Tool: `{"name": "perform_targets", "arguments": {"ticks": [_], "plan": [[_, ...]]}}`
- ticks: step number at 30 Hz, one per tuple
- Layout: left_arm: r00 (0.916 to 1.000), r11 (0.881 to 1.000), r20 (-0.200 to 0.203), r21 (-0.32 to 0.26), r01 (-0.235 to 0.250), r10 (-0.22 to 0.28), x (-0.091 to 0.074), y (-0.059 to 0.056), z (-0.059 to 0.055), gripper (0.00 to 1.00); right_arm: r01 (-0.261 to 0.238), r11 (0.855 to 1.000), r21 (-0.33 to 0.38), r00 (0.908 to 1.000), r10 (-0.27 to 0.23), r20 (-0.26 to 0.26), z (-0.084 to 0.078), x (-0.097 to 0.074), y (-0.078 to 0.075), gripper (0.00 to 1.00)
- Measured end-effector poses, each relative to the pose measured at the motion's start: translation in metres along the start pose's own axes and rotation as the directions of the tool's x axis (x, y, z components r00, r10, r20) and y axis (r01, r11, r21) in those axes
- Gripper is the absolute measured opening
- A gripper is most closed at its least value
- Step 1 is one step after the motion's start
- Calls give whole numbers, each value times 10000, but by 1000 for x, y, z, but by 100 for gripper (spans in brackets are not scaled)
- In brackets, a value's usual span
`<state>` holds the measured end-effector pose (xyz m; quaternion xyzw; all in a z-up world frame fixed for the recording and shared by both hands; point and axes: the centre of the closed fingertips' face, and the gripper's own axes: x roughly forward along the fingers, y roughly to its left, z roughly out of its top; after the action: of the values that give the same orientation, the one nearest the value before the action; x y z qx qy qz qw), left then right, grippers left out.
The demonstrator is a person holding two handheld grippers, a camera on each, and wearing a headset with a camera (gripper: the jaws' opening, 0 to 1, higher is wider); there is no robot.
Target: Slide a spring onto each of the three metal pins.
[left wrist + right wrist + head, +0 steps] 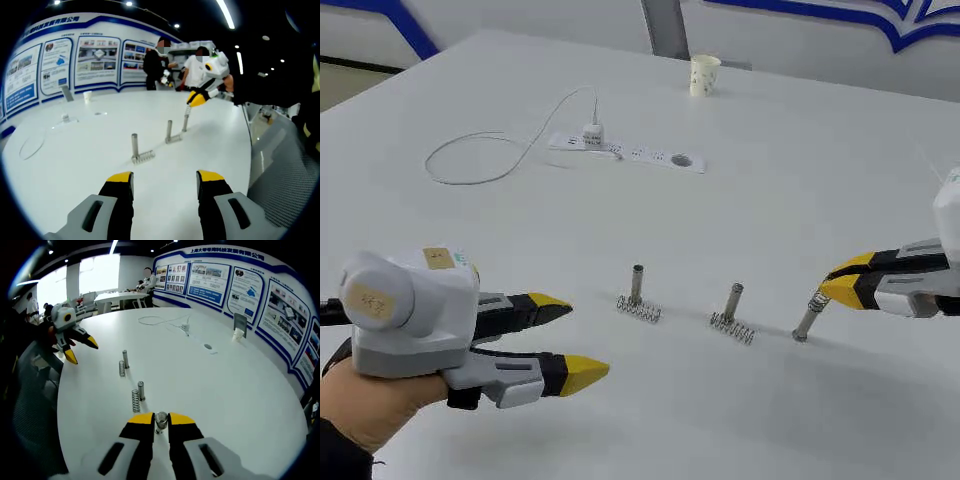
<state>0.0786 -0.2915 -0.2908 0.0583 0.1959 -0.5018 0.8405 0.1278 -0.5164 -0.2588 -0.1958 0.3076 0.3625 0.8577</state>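
Three metal pins stand in a row on the white table: a left pin, a middle pin and a right pin that leans. One spring lies at the left pin's foot. Another spring lies by the middle pin. My right gripper is shut on a third spring at the top of the right pin; in the right gripper view this spring sits between the yellow tips. My left gripper hovers open and holds nothing, left of the pins, its jaws pointing along the row.
A white power strip with a plugged charger and a looped cable lies at the back. A paper cup stands near the far edge. People stand beyond the table. The table's near edge curves past the pins.
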Motion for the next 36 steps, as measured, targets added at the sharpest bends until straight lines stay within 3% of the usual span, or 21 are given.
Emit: {"name": "perform_targets", "arguments": {"ticks": [36], "plan": [[10000,9999,-24,-112,-75,75,-1,1,-2,51,-206,9970,743,9984,243,-502,-30,26,1,12]]}}
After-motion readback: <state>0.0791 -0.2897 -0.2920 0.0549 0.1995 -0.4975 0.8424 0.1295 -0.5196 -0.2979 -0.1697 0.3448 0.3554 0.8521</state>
